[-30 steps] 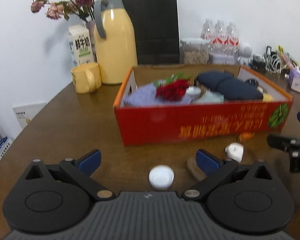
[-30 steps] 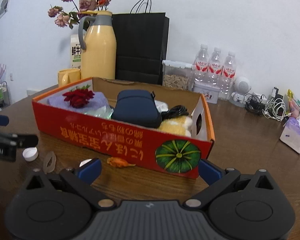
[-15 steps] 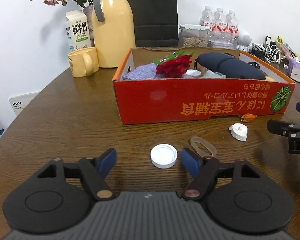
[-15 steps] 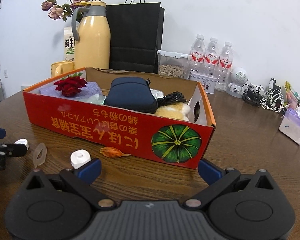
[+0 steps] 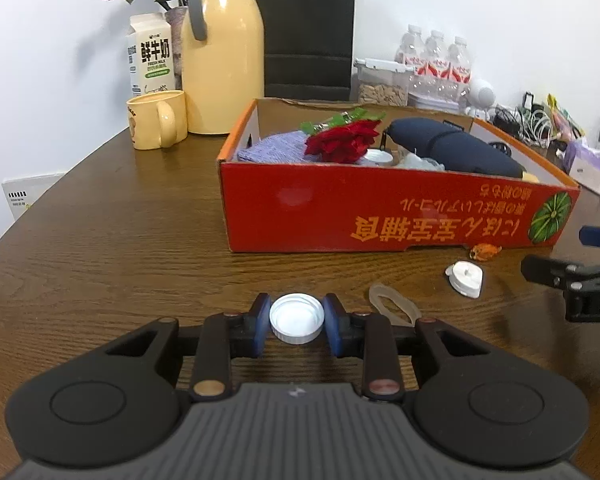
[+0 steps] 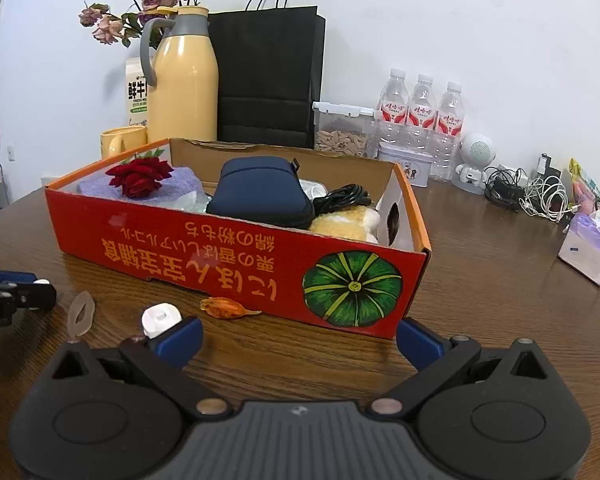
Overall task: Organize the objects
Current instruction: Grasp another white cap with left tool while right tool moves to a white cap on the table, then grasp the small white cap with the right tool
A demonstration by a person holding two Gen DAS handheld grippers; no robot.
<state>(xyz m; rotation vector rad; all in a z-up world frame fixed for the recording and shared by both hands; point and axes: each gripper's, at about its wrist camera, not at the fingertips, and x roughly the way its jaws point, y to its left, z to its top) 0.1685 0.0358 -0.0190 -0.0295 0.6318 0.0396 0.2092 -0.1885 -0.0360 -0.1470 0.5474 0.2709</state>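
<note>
The white cap [image 5: 296,323] lies on the table [image 5: 112,240], open side up, in front of the red box [image 5: 384,216]. The left gripper [image 5: 296,326] has just been closing and its blue pads [image 5: 263,322] now clasp the cap on both sides. The right gripper [image 6: 298,338] stands wide apart with nothing between its fingers.

Near the cap lie a clear loop [image 5: 394,307], a white heart-shaped piece [image 5: 465,278] and an orange dried bit [image 5: 485,251], all outside the box. Inside it are a red rose [image 5: 342,143] on a lilac cloth [image 5: 274,152], a navy pouch [image 6: 262,196], a black cable [image 6: 342,198] and a yellow plush [image 6: 348,222].
</note>
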